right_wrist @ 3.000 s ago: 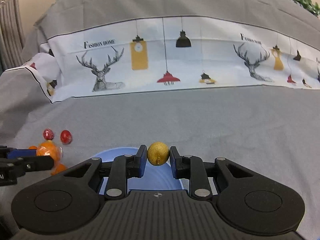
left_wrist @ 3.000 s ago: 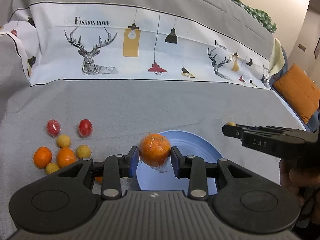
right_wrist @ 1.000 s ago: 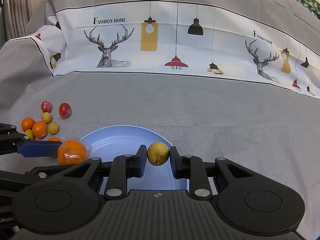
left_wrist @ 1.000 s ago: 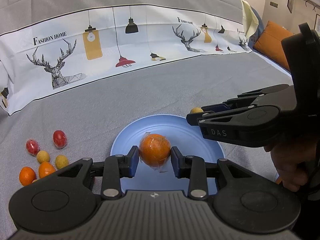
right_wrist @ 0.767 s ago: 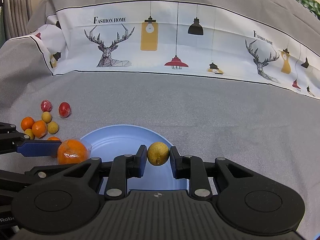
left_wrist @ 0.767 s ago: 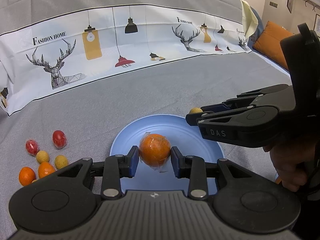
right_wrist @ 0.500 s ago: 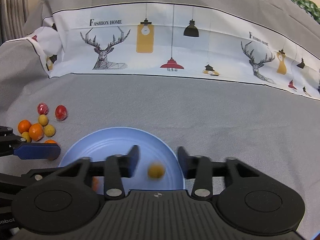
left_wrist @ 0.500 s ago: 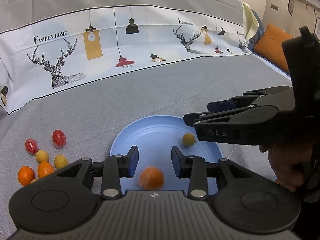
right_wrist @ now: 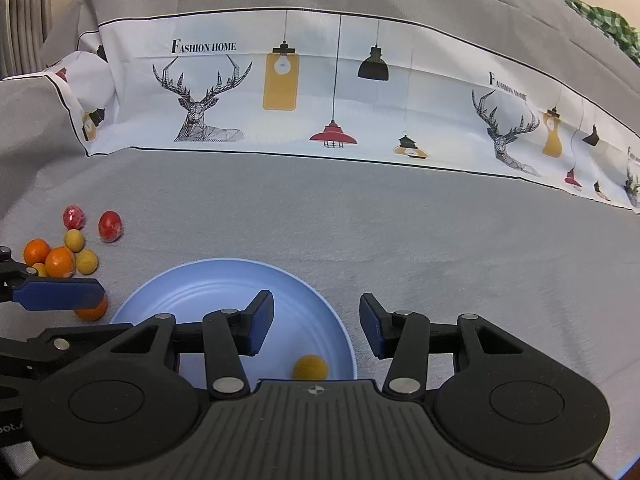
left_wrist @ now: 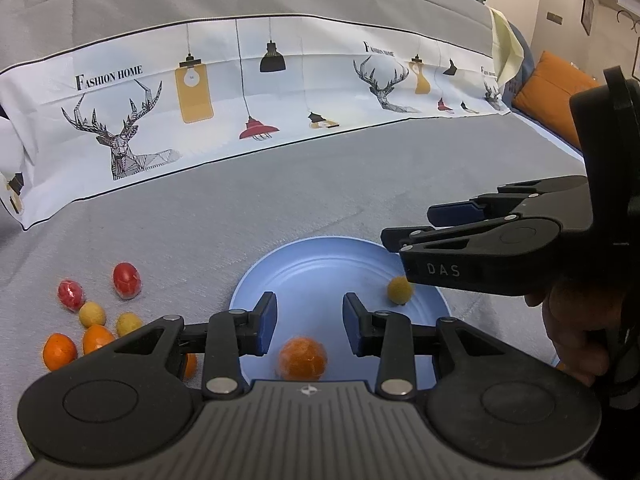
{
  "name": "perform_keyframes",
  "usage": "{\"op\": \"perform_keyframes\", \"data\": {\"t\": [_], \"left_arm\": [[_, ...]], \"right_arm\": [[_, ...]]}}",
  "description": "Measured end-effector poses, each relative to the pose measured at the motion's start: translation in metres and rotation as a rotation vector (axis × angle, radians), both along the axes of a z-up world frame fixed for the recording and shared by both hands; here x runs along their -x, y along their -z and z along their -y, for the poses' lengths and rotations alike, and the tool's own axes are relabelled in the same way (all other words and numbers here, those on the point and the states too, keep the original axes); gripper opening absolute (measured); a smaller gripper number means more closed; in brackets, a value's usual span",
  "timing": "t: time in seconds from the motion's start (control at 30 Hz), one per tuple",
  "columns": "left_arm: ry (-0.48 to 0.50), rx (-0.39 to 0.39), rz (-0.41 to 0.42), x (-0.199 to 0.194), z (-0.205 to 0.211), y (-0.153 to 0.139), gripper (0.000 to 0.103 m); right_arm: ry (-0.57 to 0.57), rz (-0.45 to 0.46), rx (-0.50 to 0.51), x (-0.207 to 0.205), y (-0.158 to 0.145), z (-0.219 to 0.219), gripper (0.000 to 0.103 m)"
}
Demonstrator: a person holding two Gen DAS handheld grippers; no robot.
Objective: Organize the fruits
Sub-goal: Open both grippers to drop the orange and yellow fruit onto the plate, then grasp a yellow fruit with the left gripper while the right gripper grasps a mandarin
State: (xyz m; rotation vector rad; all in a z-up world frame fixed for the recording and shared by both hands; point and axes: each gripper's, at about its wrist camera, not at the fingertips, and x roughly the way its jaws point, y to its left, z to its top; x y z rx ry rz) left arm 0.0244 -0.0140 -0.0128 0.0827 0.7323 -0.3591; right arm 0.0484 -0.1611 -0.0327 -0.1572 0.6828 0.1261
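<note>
Both tongs hang over the blue plate (left_wrist: 320, 256) with jaws spread and nothing between them. Below the left tongs (left_wrist: 310, 322) an orange (left_wrist: 303, 358) lies on the plate; a yellow fruit (right_wrist: 311, 367) lies there below the right tongs (right_wrist: 317, 326). More fruits (right_wrist: 74, 240) sit loose on the grey cloth (right_wrist: 400, 232), left of the plate.

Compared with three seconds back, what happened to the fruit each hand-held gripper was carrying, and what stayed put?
Both let go. The left hand-held gripper opened, and its orange now lies on the blue plate. The right hand-held gripper opened too, dropping its small yellow fruit onto the plate. The loose fruit pile on the grey cloth stayed put.
</note>
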Motion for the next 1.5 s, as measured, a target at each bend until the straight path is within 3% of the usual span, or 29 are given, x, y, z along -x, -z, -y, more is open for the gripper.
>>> {"op": "perform_keyframes", "data": {"t": [0.4, 0.57, 0.73, 0.97, 1.23, 1.5], "left_arm": [[-0.038, 0.009, 0.004, -0.002, -0.006, -0.002, 0.037], [-0.063, 0.036, 0.013, -0.005, -0.015, -0.008, 0.018], [-0.083, 0.054, 0.048, -0.002, -0.027, -0.024, 0.015], [-0.103, -0.059, 0.128, -0.012, -0.061, -0.044, 0.015], [-0.4, 0.221, -0.042, -0.042, -0.137, -0.024, 0.015], [-0.509, 0.298, -0.13, -0.053, -0.167, -0.011, 0.018]], "right_arm": [[0.032, -0.001, -0.029, -0.002, -0.002, 0.008, 0.048], [-0.004, 0.019, -0.036, 0.0, -0.005, 0.005, 0.028], [-0.018, 0.055, -0.072, 0.001, -0.013, 0.004, 0.022], [-0.059, 0.074, -0.116, 0.002, -0.018, -0.003, 0.022], [-0.106, 0.079, -0.116, 0.003, -0.018, -0.02, 0.022], [-0.169, 0.096, -0.119, 0.006, -0.018, -0.038, 0.022]]}}
